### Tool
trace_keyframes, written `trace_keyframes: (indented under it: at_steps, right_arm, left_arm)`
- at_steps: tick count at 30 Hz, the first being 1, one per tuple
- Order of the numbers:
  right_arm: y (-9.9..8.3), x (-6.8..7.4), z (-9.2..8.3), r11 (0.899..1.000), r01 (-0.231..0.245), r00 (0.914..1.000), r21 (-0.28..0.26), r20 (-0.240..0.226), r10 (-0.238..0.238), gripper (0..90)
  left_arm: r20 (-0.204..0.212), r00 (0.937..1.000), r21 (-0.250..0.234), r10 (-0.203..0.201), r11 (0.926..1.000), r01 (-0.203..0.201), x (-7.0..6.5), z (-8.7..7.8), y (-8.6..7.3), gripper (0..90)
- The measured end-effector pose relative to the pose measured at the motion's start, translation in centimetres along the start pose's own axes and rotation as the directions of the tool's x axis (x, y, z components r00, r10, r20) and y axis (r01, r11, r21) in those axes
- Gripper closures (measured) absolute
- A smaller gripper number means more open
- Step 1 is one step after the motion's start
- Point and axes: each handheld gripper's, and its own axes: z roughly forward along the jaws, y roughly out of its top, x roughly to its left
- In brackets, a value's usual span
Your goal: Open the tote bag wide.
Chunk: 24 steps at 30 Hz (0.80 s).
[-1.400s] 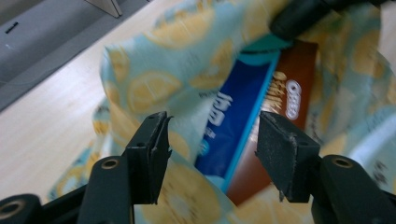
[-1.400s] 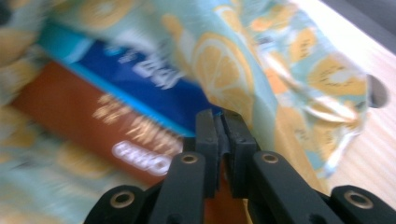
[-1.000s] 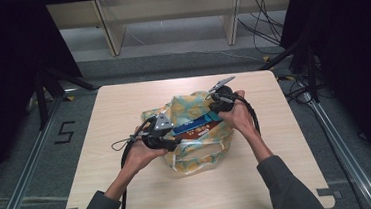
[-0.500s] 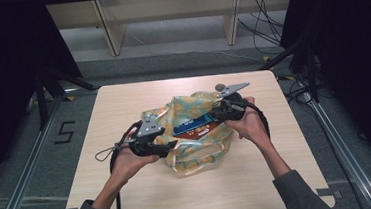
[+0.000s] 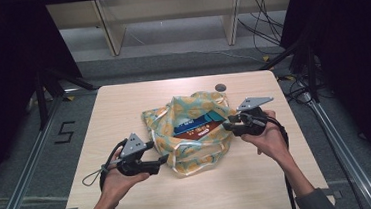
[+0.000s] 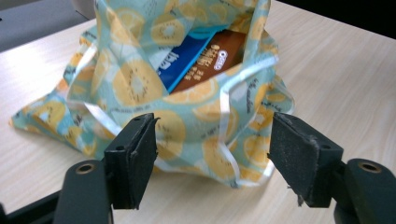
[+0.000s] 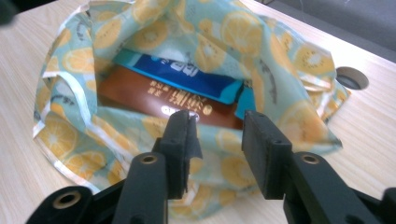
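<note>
A lemon-print cloth bag (image 5: 196, 134) is seen at the middle of the surface (image 5: 123, 109), with a blue packet (image 7: 182, 74) and a brown packet (image 7: 159, 100) inside. The left claw (image 5: 164, 160) and right claw (image 5: 227, 123) are held spread, empty, beside it. A round grommet hole (image 5: 220, 87) is seen near the far edge.

Two packets (image 5: 199, 125) inside bag (image 5: 189, 152)

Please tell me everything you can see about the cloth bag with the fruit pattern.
The bag looks like thin, pale teal fabric printed with orange and kiwi slices, edged with whitish ribbon. It lies crumpled at the middle of the wooden table, its mouth open. Inside lie a blue packet and a brown packet. The left tool and right tool sit open at its edges, gripping nothing.
</note>
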Motion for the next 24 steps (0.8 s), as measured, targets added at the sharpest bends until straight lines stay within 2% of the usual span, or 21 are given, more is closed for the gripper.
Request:
trace_keyframes:
  at_steps: [1, 2, 3, 4, 5, 7, 8, 10, 11, 12, 13, 14, 15, 17, 18, 19, 20, 21, 22, 23, 24]
  right_arm:
    - [-0.2, 0.2, 0.0, 1.000, -0.025, 0.9997, -0.006, 0.004, 0.025, 59.9]
    - [-0.4, 0.2, -0.1, 1.000, -0.022, 0.9997, -0.001, 0.005, 0.022, 59.0]
    - [-0.7, 0.3, -0.1, 0.999, -0.039, 0.9992, -0.007, 0.005, 0.039, 58.0]
    - [-0.9, 0.2, -0.2, 0.999, -0.033, 0.9994, 0.000, -0.007, 0.033, 57.3]
    - [-1.1, 0.1, -0.2, 0.999, -0.027, 0.9996, -0.018, -0.002, 0.027, 56.1]
    - [-1.5, 0.3, -0.4, 1.000, -0.025, 0.9997, -0.005, -0.004, 0.025, 53.7]
    - [-1.8, 0.5, -0.4, 0.999, -0.039, 0.9992, -0.016, -0.005, 0.039, 52.9]
    - [-2.1, 0.5, -0.6, 0.999, -0.028, 0.9995, -0.017, -0.011, 0.028, 51.6]
    - [-2.3, 0.5, -0.7, 1.000, -0.024, 0.9997, -0.012, -0.011, 0.024, 51.2]
    - [-2.5, 0.6, -0.7, 0.999, -0.038, 0.9992, -0.013, -0.010, 0.038, 50.5]
    - [-2.7, 0.7, -0.6, 0.999, -0.027, 0.9996, -0.026, -0.007, 0.027, 49.5]
    - [-2.8, 0.9, -0.8, 0.999, -0.048, 0.9988, -0.006, -0.012, 0.048, 48.8]
    - [-3.0, 0.7, -0.7, 0.999, -0.021, 0.9998, -0.028, -0.004, 0.021, 48.4]
    - [-3.2, 1.1, -0.8, 0.999, -0.044, 0.9990, -0.019, -0.014, 0.043, 47.5]
    - [-3.3, 0.9, -0.7, 0.999, -0.011, 0.9999, -0.043, -0.006, 0.011, 47.2]
    - [-3.3, 1.0, -0.9, 0.999, -0.026, 0.9996, -0.024, -0.010, 0.025, 46.7]
    - [-3.5, 1.0, -0.7, 0.999, -0.020, 0.9998, -0.044, -0.001, 0.020, 46.1]
    - [-3.6, 1.2, -0.9, 0.999, -0.038, 0.9992, -0.024, -0.011, 0.038, 45.6]
    - [-3.7, 1.3, -0.8, 0.999, -0.043, 0.9990, -0.032, -0.005, 0.043, 45.3]
    - [-3.8, 1.3, -0.9, 0.999, -0.036, 0.9993, -0.025, -0.007, 0.036, 45.0]
    - [-3.9, 1.2, -0.9, 0.999, -0.017, 0.9999, -0.042, 0.000, 0.017, 44.6]
  left_arm:
    - [-0.002, 0.9999, 0.000, -0.014, 0.9999, 0.014, -0.2, 0.0, -0.3, 30.8]
    - [-0.002, 0.9999, 0.002, -0.010, 0.9999, 0.010, -0.2, -0.1, -0.5, 30.6]
    - [-0.007, 0.9999, 0.005, -0.012, 0.9999, 0.012, -0.3, -0.2, -0.7, 30.2]
    - [-0.002, 0.9998, 0.000, -0.017, 0.9998, 0.017, -0.4, -0.2, -0.8, 29.8]
    - [-0.008, 0.9999, 0.001, -0.014, 0.9999, 0.014, -0.5, -0.4, -1.0, 29.3]
    - [-0.011, 0.9999, 0.009, -0.003, 1.0000, 0.003, -0.6, -0.6, -1.3, 28.3]
    - [-0.008, 0.9999, 0.002, -0.011, 0.9999, 0.011, -0.7, -0.6, -1.5, 27.7]
    - [-0.021, 0.9998, 0.006, -0.003, 1.0000, 0.003, -1.0, -0.7, -1.8, 26.9]
    - [-0.024, 0.9995, 0.011, -0.018, 0.9998, 0.018, -1.2, -0.7, -2.0, 26.3]
    - [-0.023, 0.9996, 0.015, -0.015, 0.9998, 0.016, -1.2, -0.7, -2.2, 25.6]
    - [-0.022, 0.9998, 0.026, 0.003, 0.9997, -0.003, -1.1, -0.8, -2.3, 25.1]
    - [-0.023, 0.9997, 0.014, -0.003, 0.9999, 0.004, -1.2, -0.7, -2.5, 24.5]
    - [-0.024, 0.9997, 0.025, -0.006, 0.9997, 0.007, -1.3, -0.8, -2.6, 23.5]
    - [-0.046, 0.9988, 0.035, -0.015, 0.9993, 0.016, -1.4, -0.8, -3.0, 21.1]
    - [-0.037, 0.9990, 0.027, -0.027, 0.9992, 0.028, -1.5, -0.7, -3.2, 19.7]
    - [-0.043, 0.9985, 0.025, -0.035, 0.9991, 0.036, -1.6, -0.7, -3.4, 19.5]
    - [-0.039, 0.9991, 0.042, -0.019, 0.9989, 0.021, -1.5, -0.8, -3.6, 19.4]
    - [-0.045, 0.9987, 0.036, -0.023, 0.9990, 0.025, -1.5, -0.7, -3.8, 18.6]
    - [-0.044, 0.9981, 0.028, -0.043, 0.9987, 0.044, -1.6, -0.6, -4.0, 17.1]
    - [-0.054, 0.9981, 0.041, -0.030, 0.9986, 0.032, -1.6, -0.7, -4.1, 16.4]
    - [-0.058, 0.9982, 0.048, -0.017, 0.9987, 0.020, -1.6, -0.8, -4.3, 16.4]
